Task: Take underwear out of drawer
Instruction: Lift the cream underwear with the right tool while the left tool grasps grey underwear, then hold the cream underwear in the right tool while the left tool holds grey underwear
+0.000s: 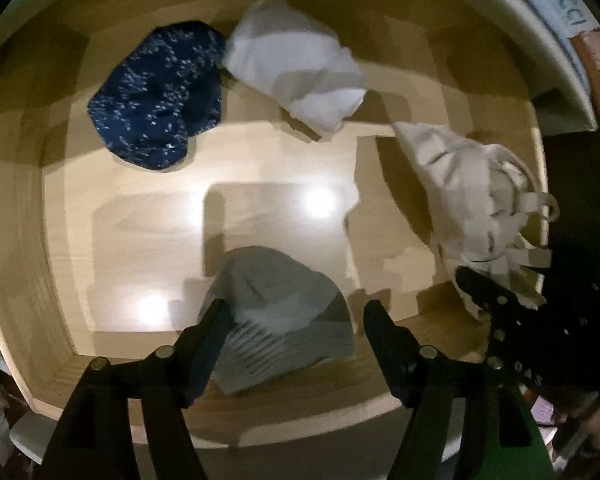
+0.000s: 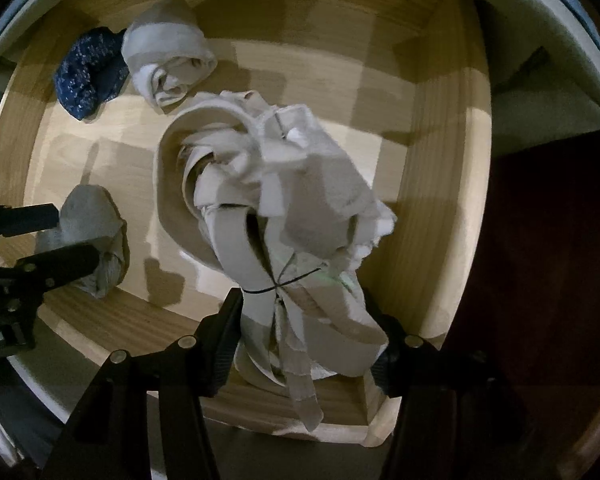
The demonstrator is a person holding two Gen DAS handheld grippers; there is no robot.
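Left gripper (image 1: 296, 312): fingers spread wide on either side of the grey underwear (image 1: 284, 312), which lies at the drawer's (image 1: 60, 216) near edge, not clamped. Right gripper (image 2: 308, 328): fingers closed on the cream strappy underwear (image 2: 268, 200). Blue underwear (image 1: 160, 96) and white underwear (image 1: 296, 68) lie at the back.

bare drawer floor (image 1: 260, 216) mid, garments around

Dim, blocky fisheye views; bright glare spots on the drawer floor (image 1: 260, 220), dark bowed edges.
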